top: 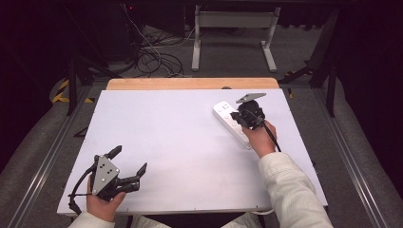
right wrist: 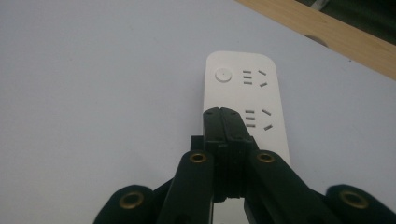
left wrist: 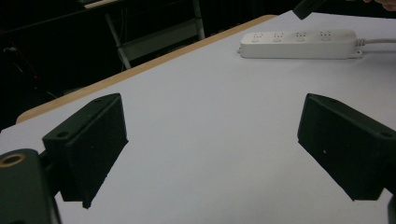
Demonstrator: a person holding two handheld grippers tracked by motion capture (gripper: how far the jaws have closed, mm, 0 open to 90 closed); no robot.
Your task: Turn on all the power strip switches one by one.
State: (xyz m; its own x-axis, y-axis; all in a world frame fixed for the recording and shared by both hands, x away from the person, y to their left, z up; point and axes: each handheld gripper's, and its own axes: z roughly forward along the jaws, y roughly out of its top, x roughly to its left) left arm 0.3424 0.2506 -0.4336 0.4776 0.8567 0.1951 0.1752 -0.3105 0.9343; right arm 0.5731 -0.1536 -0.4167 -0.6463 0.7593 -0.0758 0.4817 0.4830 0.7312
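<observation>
A white power strip (top: 229, 118) lies on the right part of the white table (top: 180, 142), with several socket groups and a round button (right wrist: 223, 74) at its far end. My right gripper (top: 236, 115) hovers over the strip, jaws shut together with nothing between them; in the right gripper view its tips (right wrist: 225, 116) point at the strip (right wrist: 245, 95) just behind the second socket group. My left gripper (top: 129, 159) rests at the table's front left, held in a hand, jaws wide open and empty. From the left gripper view the strip (left wrist: 299, 44) lies far off, with its cord leading right.
The table's wooden far edge (top: 190, 83) borders a dark floor with cables (top: 152, 57) and a white metal frame (top: 233, 33). Bare white tabletop stretches between the two grippers. The person's pale sleeve (top: 290, 190) reaches in from the bottom right.
</observation>
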